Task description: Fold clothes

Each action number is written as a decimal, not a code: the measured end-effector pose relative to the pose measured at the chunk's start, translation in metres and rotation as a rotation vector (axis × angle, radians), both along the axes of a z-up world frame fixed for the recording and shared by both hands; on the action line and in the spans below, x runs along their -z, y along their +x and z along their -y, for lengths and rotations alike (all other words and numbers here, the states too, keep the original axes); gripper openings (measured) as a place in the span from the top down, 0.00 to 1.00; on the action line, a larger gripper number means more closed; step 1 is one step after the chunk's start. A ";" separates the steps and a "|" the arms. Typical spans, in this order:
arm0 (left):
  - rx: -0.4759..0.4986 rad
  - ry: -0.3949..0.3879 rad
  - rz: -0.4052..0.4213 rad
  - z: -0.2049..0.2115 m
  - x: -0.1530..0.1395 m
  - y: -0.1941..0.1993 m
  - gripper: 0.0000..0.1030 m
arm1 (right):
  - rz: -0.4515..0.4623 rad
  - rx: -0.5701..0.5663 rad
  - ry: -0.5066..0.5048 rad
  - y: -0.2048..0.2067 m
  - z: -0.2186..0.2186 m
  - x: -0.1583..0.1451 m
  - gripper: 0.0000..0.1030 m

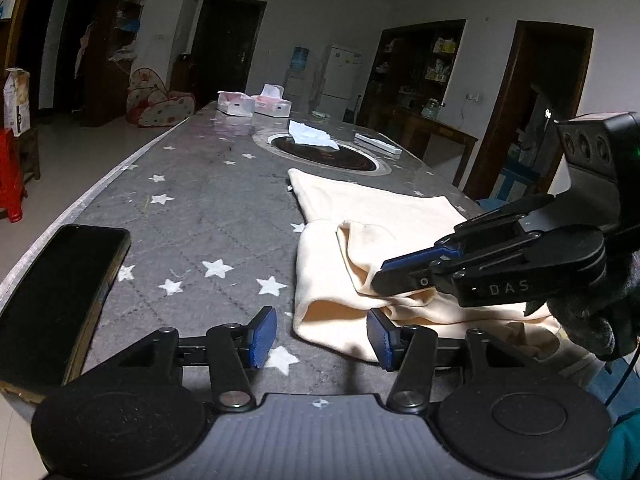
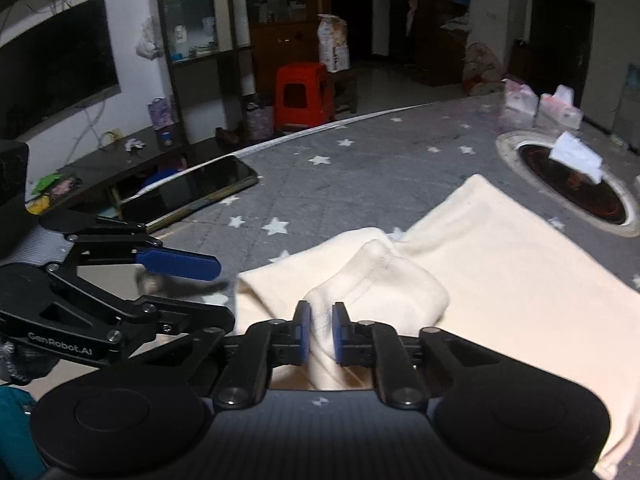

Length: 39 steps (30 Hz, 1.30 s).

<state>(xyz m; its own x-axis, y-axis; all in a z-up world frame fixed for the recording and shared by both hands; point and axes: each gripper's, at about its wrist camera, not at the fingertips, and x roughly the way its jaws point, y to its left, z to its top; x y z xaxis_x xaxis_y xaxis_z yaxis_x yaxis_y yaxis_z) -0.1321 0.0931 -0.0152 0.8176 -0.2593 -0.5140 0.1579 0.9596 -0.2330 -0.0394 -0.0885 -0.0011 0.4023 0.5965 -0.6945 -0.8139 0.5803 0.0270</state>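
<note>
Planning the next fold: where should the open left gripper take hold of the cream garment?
Probably the near-left edge of the cream garment, where the cloth arches off the table into a small opening. The left gripper sits just before it, jaws open, so coming straight forward and low suits. The right gripper already pinches a fold.

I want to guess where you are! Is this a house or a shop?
Most likely a home's living and dining room: a white fridge, a wall-mounted dark television, and a grey star-patterned tablecloth holding a cream garment.

Home – fridge (image 1: 340,76), television (image 2: 56,64), shelves (image 2: 192,12)
</note>
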 end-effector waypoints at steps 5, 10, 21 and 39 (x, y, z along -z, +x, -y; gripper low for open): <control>0.005 0.024 0.011 0.009 0.001 0.007 0.39 | 0.046 0.057 0.049 -0.004 0.021 -0.017 0.97; 0.029 0.056 0.020 0.022 0.002 0.013 0.35 | 0.087 0.161 0.094 -0.008 0.060 -0.037 0.97; 0.047 0.177 0.027 0.041 0.005 0.015 0.35 | 0.134 0.345 0.138 -0.019 0.124 -0.054 0.97; 0.128 0.247 0.003 0.040 0.004 0.009 0.67 | -0.043 0.576 0.101 -0.027 0.185 -0.005 0.92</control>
